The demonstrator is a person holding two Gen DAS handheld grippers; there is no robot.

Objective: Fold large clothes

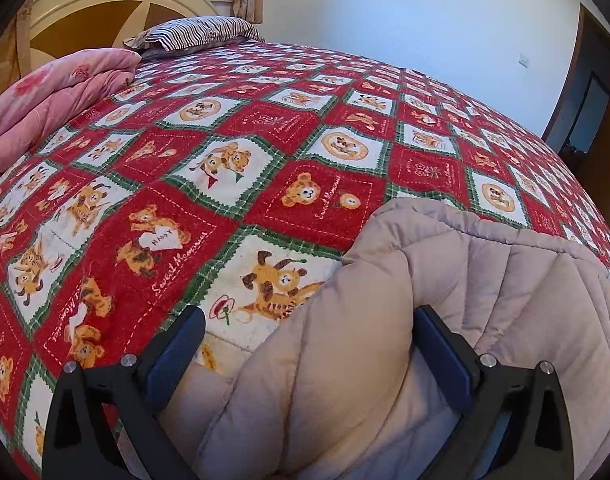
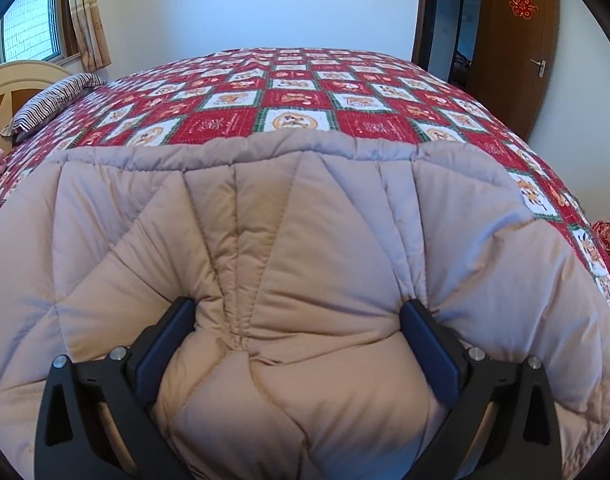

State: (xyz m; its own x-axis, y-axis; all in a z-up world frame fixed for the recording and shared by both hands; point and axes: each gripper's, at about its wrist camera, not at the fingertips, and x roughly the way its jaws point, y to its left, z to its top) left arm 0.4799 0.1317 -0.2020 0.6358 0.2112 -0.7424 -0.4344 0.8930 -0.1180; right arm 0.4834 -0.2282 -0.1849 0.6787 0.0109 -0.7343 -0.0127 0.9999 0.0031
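A beige quilted padded coat (image 2: 289, 248) lies on the bed's red bear-print bedspread (image 1: 265, 152). In the right wrist view it fills the lower frame, its far edge straight across the bed. My right gripper (image 2: 299, 312) is spread wide with a thick bunch of the coat between its fingers, which press into the fabric on both sides. In the left wrist view the coat (image 1: 425, 300) covers the lower right. My left gripper (image 1: 309, 320) is also spread wide around a puffy fold of it; the right finger touches the fabric, the left one stands beside it.
A folded pink quilt (image 1: 53, 100) and a striped pillow (image 1: 193, 34) lie at the head of the bed by the cream headboard (image 1: 105, 4). A window with curtains (image 2: 85, 16) is on the left. A wooden door (image 2: 517, 52) stands beyond the bed's far right corner.
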